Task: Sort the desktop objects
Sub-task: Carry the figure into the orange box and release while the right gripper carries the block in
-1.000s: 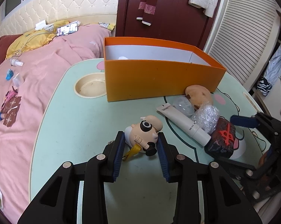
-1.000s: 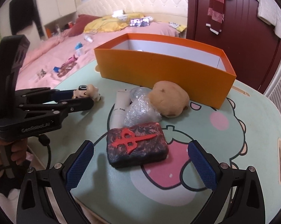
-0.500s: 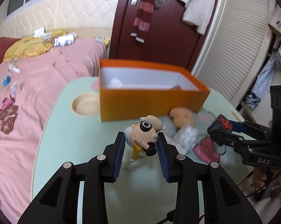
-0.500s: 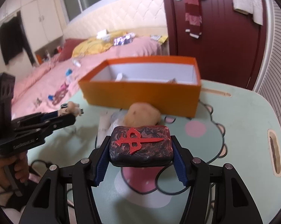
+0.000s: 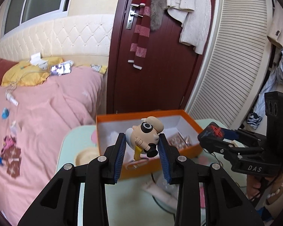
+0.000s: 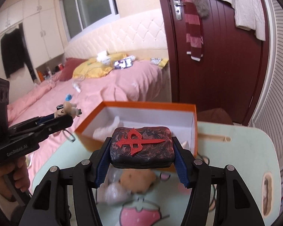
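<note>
Left wrist view: the left gripper (image 5: 143, 150) pinches a cartoon figurine (image 5: 144, 135) between its blue fingers (image 5: 120, 156), held in the air in front of an open orange box (image 5: 147, 162) on the pale green worktop (image 5: 70, 141). Right wrist view: the right gripper (image 6: 140, 160) clamps a dark block with a red symbol (image 6: 141, 146), raised above the worktop just before the box, with a tan plush toy (image 6: 136, 181) blurred beneath.
</note>
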The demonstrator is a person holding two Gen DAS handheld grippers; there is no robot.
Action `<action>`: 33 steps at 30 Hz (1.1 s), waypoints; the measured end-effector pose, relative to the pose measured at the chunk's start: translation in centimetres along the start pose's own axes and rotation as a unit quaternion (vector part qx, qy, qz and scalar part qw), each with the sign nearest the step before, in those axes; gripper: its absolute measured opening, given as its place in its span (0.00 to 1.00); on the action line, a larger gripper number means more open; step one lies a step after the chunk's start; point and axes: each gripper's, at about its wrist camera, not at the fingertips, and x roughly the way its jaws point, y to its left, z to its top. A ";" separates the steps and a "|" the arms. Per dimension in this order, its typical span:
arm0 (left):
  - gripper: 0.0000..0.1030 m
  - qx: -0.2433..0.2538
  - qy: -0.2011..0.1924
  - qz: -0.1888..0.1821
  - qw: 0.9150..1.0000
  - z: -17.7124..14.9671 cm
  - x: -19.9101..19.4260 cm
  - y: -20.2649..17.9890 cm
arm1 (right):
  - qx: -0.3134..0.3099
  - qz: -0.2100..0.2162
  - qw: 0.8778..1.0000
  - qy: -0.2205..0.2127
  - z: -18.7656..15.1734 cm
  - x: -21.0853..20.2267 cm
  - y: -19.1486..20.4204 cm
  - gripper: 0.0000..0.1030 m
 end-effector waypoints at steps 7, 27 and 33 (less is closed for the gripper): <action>0.35 -0.001 0.019 -0.007 1.000 0.8 3.4 0.3 | 0.019 -0.009 1.000 0.010 1.4 2.9 -0.8 0.58; 0.35 -0.032 0.078 -0.006 0.996 -1.8 7.5 1.5 | 0.022 -0.026 0.998 0.055 0.1 6.9 -0.5 0.59; 0.41 -0.039 0.079 -0.015 0.996 -1.8 7.5 1.6 | 0.033 -0.020 0.999 0.034 0.3 5.6 -0.3 0.59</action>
